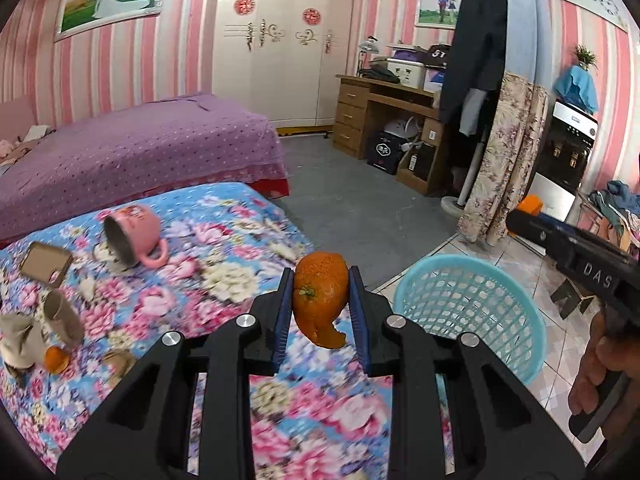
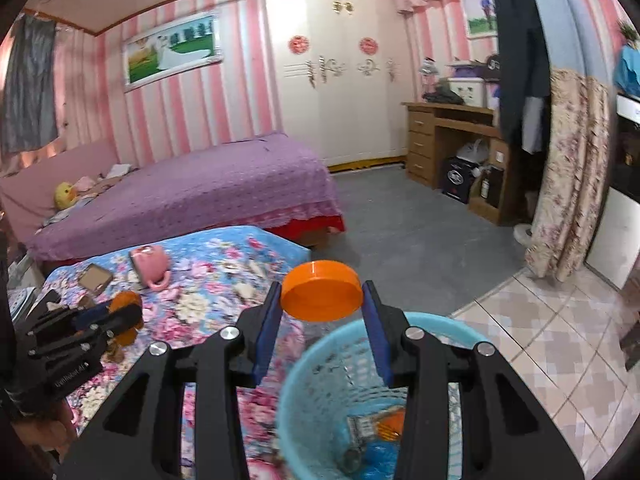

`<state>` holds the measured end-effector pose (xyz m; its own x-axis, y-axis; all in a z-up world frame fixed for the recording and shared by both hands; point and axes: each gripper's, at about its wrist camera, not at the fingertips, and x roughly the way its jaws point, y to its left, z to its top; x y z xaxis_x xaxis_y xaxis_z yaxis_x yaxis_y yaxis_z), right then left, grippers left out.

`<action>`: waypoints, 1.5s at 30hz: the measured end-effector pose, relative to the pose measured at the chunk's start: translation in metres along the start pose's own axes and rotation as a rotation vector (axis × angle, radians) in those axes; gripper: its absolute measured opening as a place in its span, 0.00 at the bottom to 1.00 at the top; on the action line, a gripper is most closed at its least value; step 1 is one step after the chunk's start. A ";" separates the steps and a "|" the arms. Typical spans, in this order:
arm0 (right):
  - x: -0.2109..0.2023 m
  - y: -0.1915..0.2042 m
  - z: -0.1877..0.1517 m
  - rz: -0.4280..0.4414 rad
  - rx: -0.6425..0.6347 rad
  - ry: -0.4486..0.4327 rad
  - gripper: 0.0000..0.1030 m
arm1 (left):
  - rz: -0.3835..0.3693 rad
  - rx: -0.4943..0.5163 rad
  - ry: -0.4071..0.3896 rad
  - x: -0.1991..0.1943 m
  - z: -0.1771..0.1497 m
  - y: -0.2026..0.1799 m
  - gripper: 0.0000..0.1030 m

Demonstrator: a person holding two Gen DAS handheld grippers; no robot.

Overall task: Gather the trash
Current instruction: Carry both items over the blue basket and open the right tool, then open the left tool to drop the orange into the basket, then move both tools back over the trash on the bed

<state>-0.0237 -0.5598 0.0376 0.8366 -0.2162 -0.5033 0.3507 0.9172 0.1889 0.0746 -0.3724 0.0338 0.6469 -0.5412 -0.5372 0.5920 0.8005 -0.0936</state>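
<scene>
Orange peel (image 1: 320,298) clamped in left claw (image 1: 320,304) beside blue basket (image 1: 472,312); right claw (image 2: 322,312) grips orange-capped bottle (image 2: 320,290) above basket; pink mug (image 1: 134,240) tipped on floral bed (image 1: 224,248) beyond.

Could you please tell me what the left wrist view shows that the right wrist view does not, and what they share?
Only the left wrist view shows the orange peel clamped end-on in the left gripper. Only the right wrist view shows the round orange plastic lid held by the right gripper, and the trash inside the basket. Both show the light blue plastic mesh basket and the tipped pink mug on the floral cloth.
</scene>
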 end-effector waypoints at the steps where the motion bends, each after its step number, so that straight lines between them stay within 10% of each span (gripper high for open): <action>1: 0.000 -0.005 0.000 -0.004 0.006 0.003 0.39 | -0.004 0.003 0.002 0.004 0.003 -0.004 0.25; 12: -0.005 -0.029 0.000 0.006 0.062 -0.025 0.41 | -0.072 0.012 0.030 0.031 0.008 -0.035 0.25; 15: -0.013 -0.036 0.000 -0.077 0.076 -0.075 0.75 | -0.095 0.024 0.037 0.037 0.008 -0.047 0.25; 21: -0.033 -0.065 0.003 -0.159 0.188 -0.153 0.75 | -0.174 0.031 0.050 0.049 0.009 -0.072 0.25; 26: -0.028 -0.069 0.005 -0.160 0.203 -0.146 0.75 | -0.173 0.088 0.011 0.041 0.017 -0.095 0.67; 29: -0.023 -0.061 0.007 -0.134 0.196 -0.140 0.75 | -0.167 0.099 -0.013 0.030 0.021 -0.091 0.68; 38: -0.009 0.004 0.008 -0.003 0.088 -0.118 0.76 | 0.045 0.072 -0.037 -0.018 0.006 0.012 0.69; 45: 0.013 0.091 -0.003 0.172 -0.007 -0.054 0.76 | 0.310 -0.076 -0.012 -0.073 -0.043 0.169 0.69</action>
<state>0.0181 -0.4780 0.0461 0.9052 -0.0737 -0.4184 0.1980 0.9446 0.2619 0.1069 -0.1863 0.0211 0.7969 -0.2712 -0.5399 0.3285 0.9445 0.0104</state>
